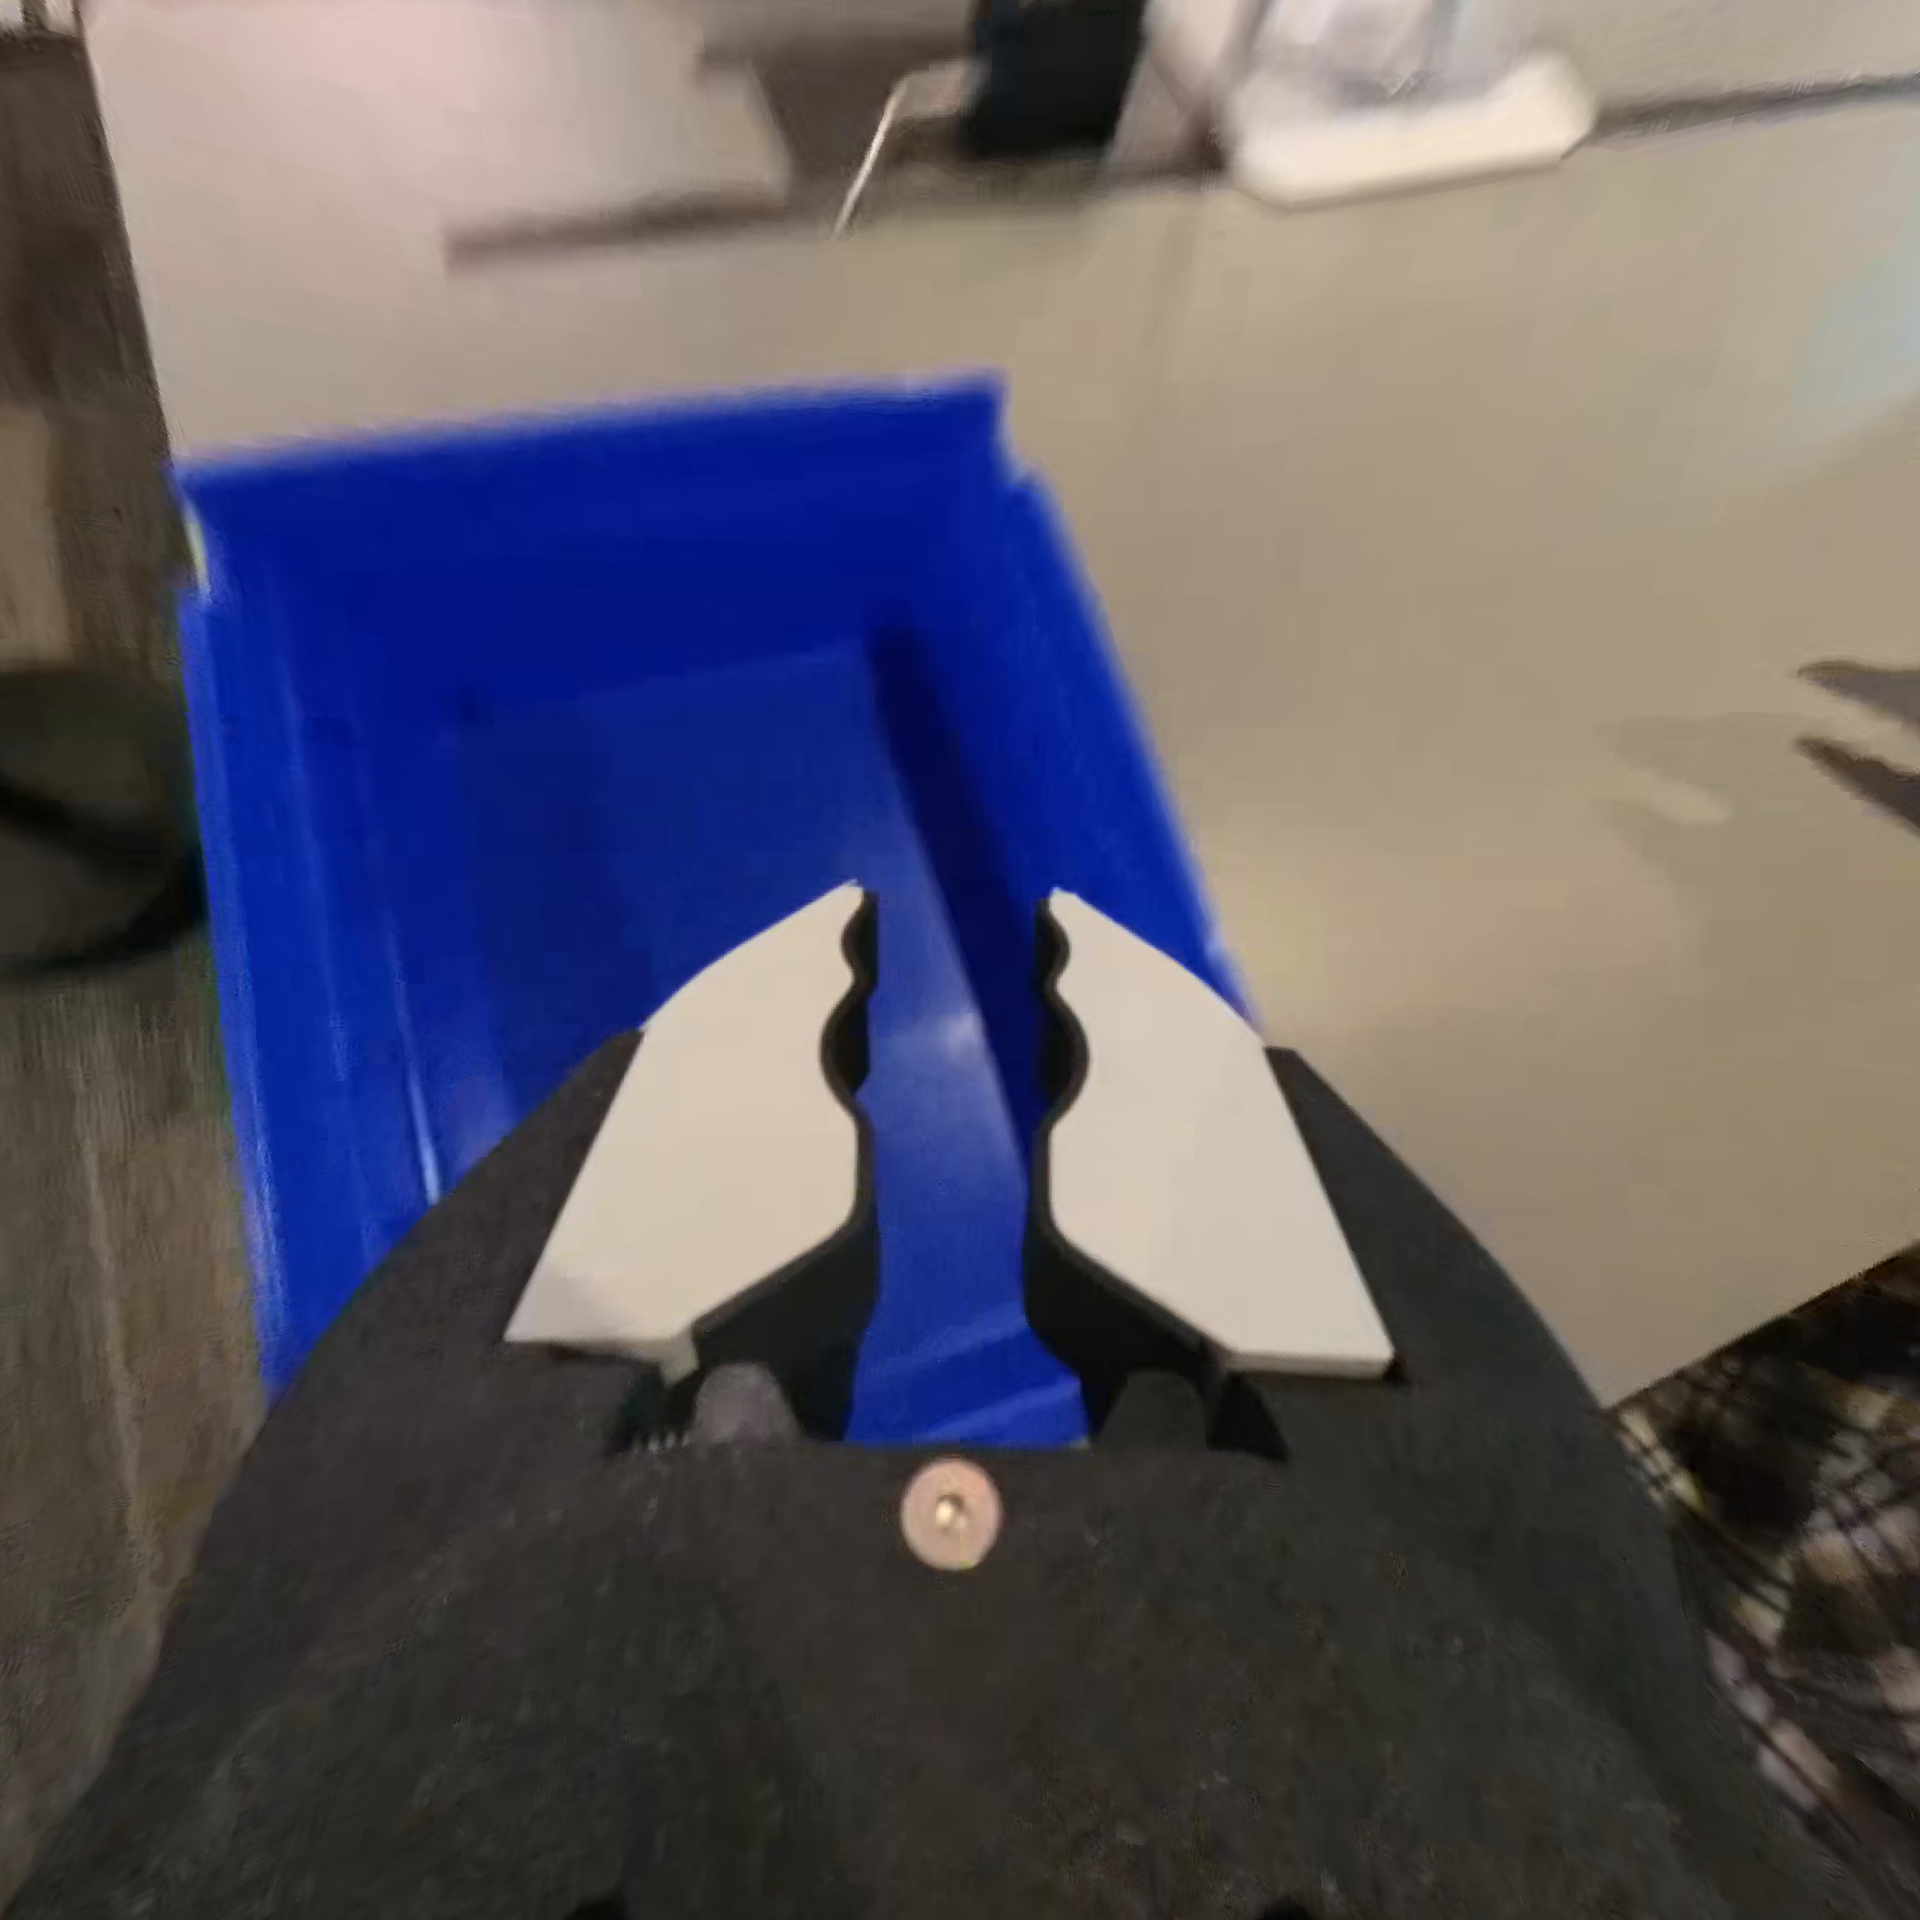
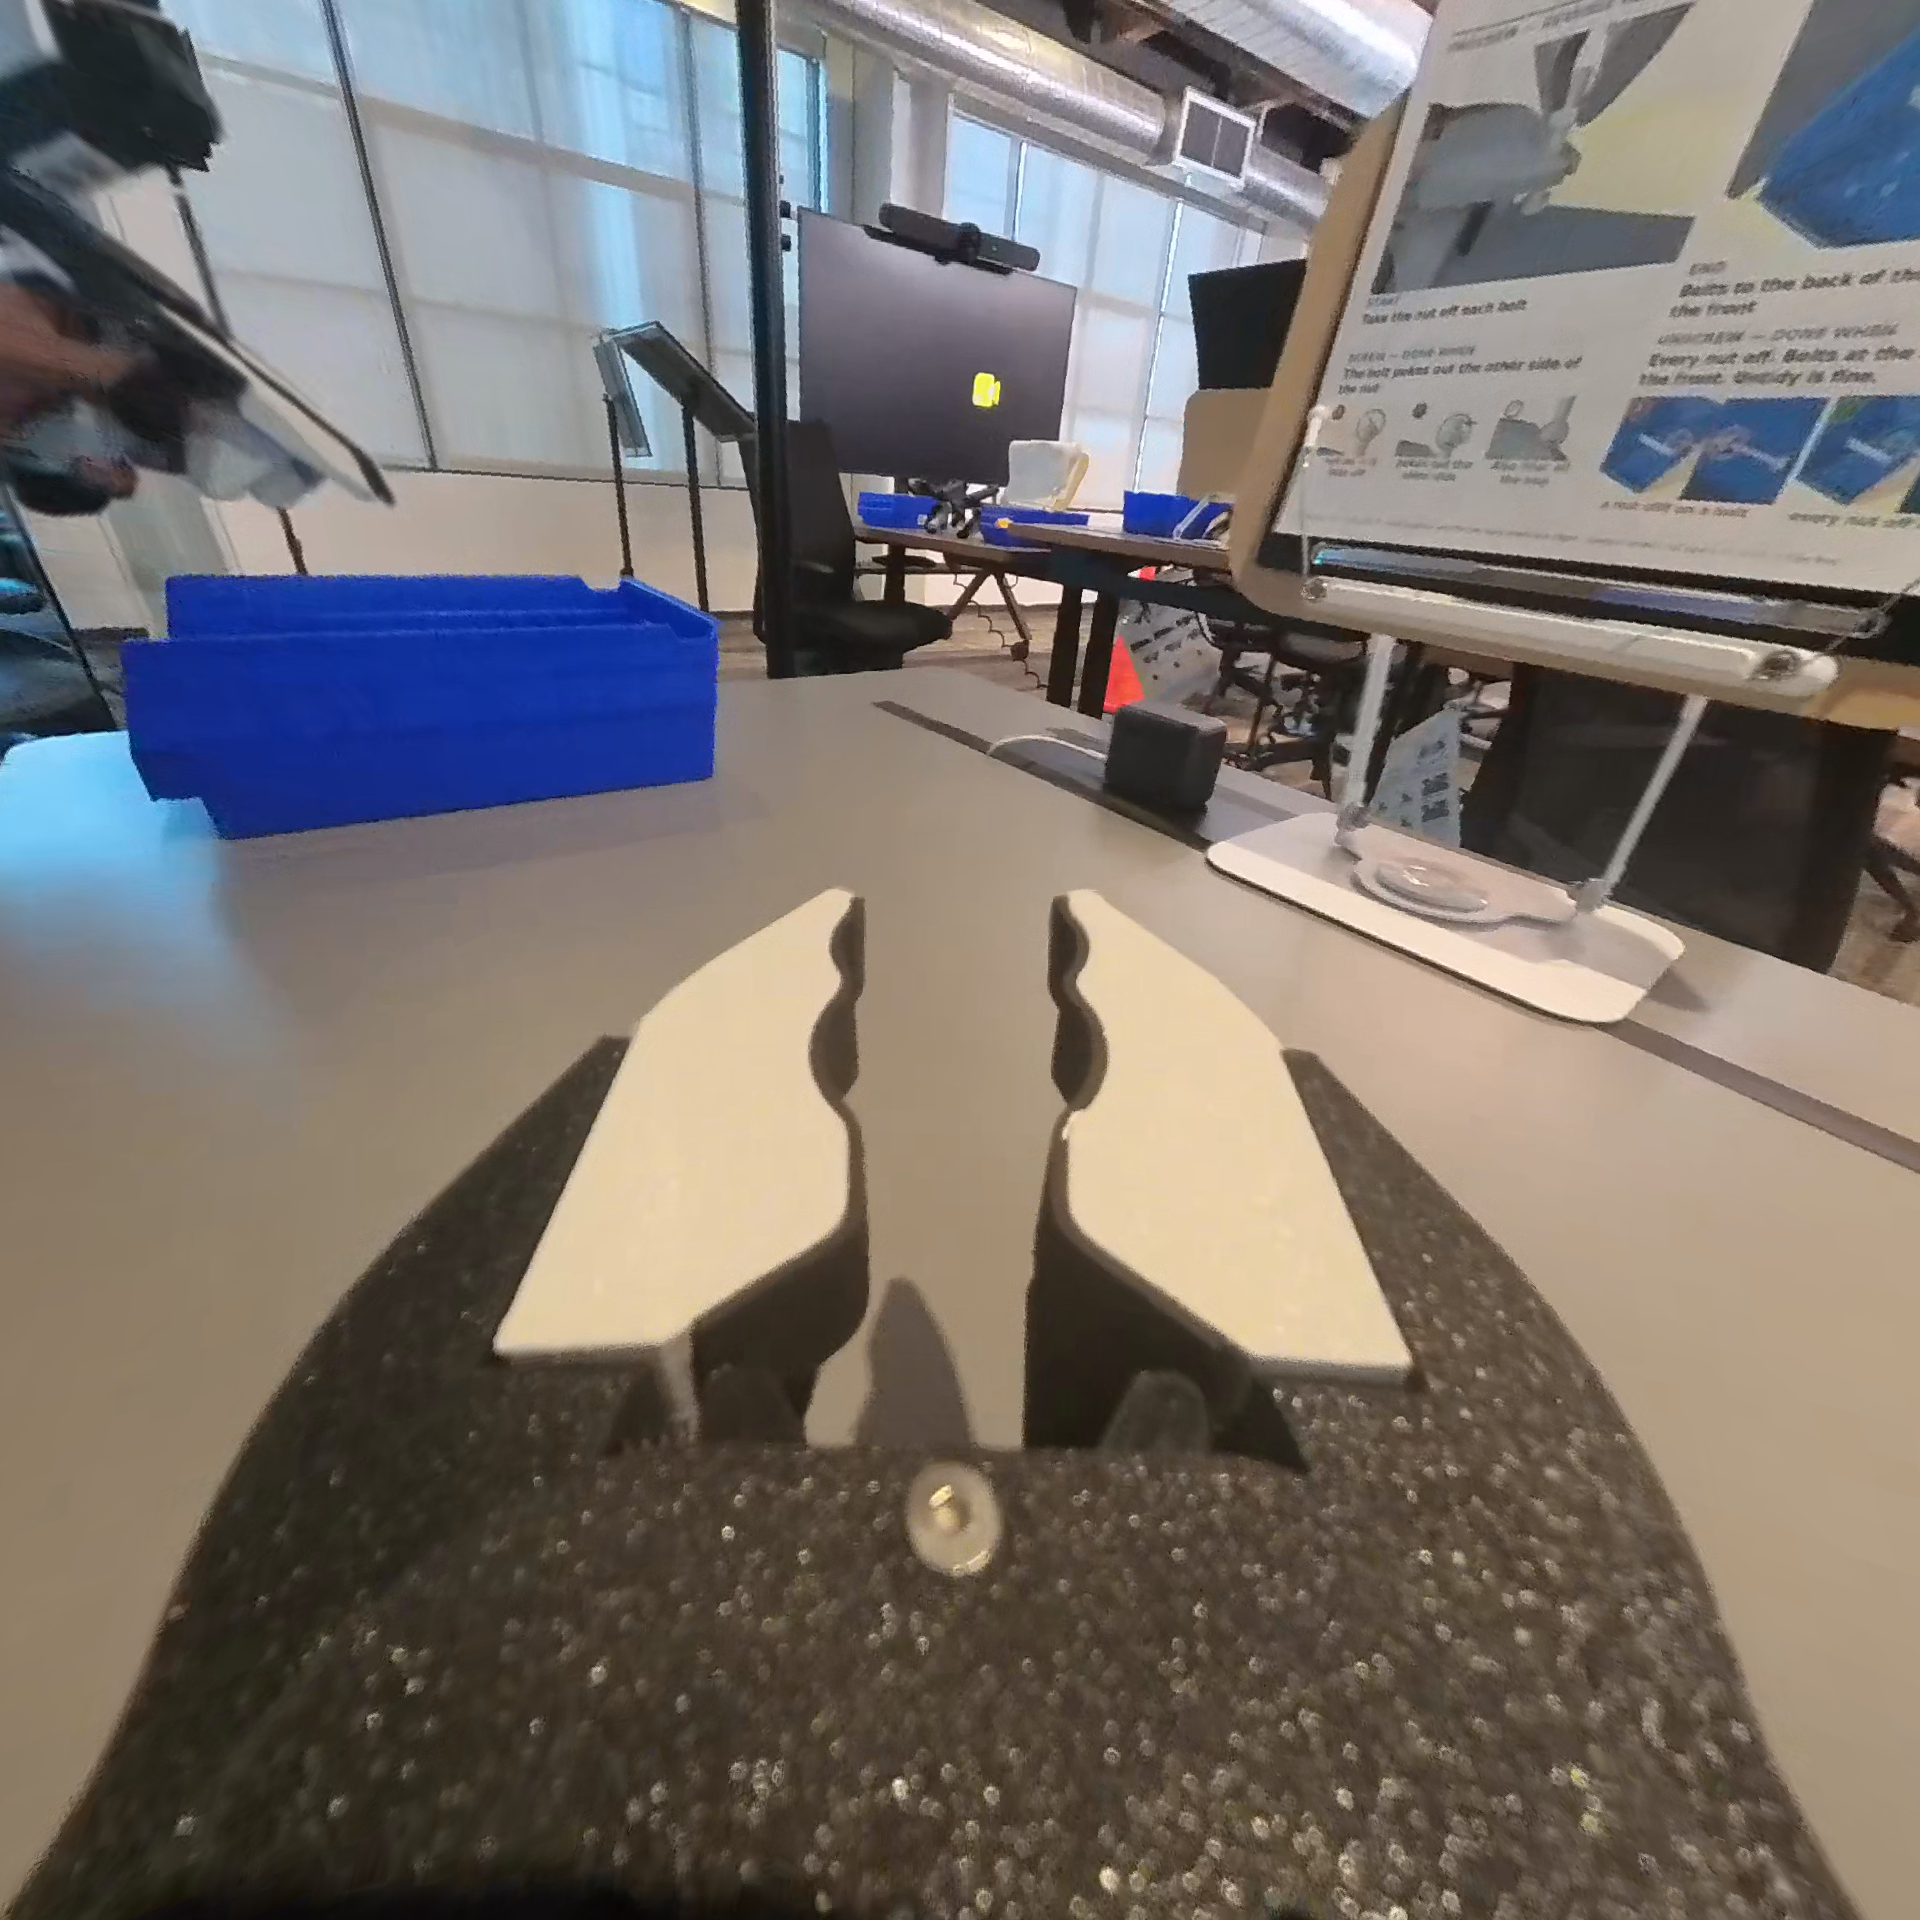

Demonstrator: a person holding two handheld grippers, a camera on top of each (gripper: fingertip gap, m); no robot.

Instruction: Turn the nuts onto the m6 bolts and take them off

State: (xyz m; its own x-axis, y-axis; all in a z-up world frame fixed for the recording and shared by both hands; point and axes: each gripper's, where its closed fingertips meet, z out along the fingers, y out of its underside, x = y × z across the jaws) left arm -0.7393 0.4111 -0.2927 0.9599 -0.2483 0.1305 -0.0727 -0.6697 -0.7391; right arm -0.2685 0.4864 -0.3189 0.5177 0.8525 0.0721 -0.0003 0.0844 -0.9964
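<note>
While both jaws stand apart on nothing, the left gripper (image 1: 951,914) hangs over the blue bin (image 1: 582,665) at frame centre and the right gripper (image 2: 956,925) over bare table (image 2: 1039,831). No nuts or bolts visible. Likely small, hard, slippery steel: pinch nuts across the flats, bolts at the head.

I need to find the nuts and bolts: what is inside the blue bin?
In the blurred left wrist view, the blue bin shows only bare blue floor and walls. The left gripper covers its near end, so parts could lie hidden there.
</note>
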